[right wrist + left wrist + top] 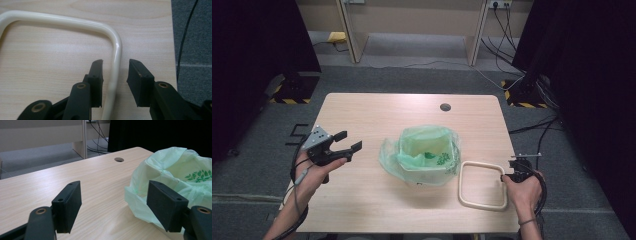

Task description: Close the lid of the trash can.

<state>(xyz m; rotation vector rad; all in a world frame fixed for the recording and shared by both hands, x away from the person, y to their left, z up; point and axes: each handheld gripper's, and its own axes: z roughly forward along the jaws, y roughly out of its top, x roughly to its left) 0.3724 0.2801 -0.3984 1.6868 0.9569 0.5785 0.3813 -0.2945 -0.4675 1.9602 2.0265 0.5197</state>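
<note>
wood table (412, 107) on grey carpet; left tongs (348, 141) released, right tongs (114, 70) unclenched astride ring (117, 47).

The table (362, 200) is pale wood with a fine straight grain and one dark round hole (445, 107) near its far edge. The bag (427, 150) lining the small bin is translucent mint green, printed with darker green leaves; the bin beneath looks whitish, though the film hides most of it. The square ring (482, 184) is glossy cream. Both grippers, left (348, 142) and right (115, 72), are matt black with brass-coloured rivets. The floor (412, 80) is grey carpet, with yellow-and-black striped stand bases.
</note>
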